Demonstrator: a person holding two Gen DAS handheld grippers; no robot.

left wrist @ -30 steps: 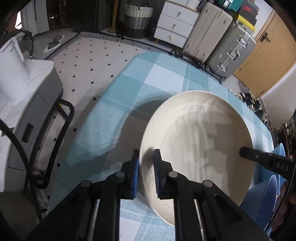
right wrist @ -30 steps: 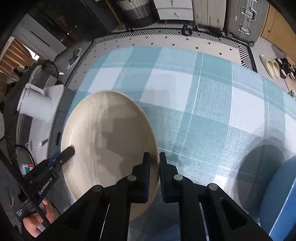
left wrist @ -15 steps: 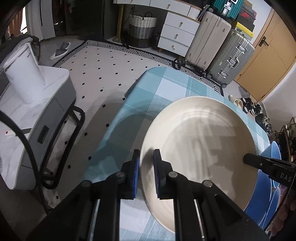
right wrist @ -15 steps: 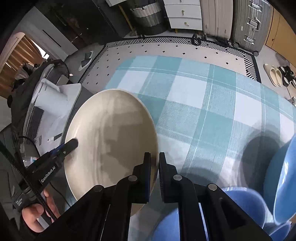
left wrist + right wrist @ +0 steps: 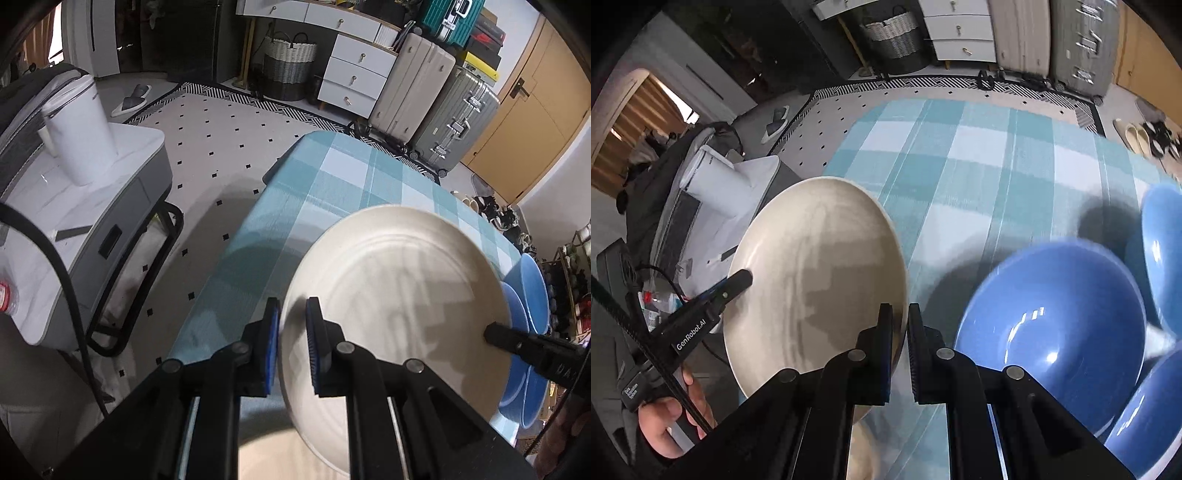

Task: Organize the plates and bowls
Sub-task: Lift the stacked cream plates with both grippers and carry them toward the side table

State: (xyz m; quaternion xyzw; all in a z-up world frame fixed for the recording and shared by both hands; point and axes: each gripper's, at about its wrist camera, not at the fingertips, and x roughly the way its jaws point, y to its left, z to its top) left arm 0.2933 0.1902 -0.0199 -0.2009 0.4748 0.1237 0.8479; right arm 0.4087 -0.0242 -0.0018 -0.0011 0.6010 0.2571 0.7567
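Table point(image 5: 332, 173), under a teal-and-white check cloth, fills the ground below me. Over its near edge I carry the cream plate point(image 5: 399, 295), clear of the cloth and tilted, gripped on opposite rims. Step in hand, as I judge it: transfer of this plate toward a stack; nothing set down yet. A pale rim shows at the bottom edge under the plate, maybe another plate, can't tell.

Blue bowls point(image 5: 1056, 325) sit on the cloth just right of the plate, at least three, glossy, overlapping; the nearest is blurred.

Plate: wide, shallow, matte cream with faint concentric rings, bare, no chips visible.

Left gripper point(image 5: 291, 347): jaws nearly closed, pinching the plate's rim. Right gripper point(image 5: 900, 350): likewise clamped on the opposite rim.

Next move calls for both hands lowering together, level, keeping the plate off the bowls.
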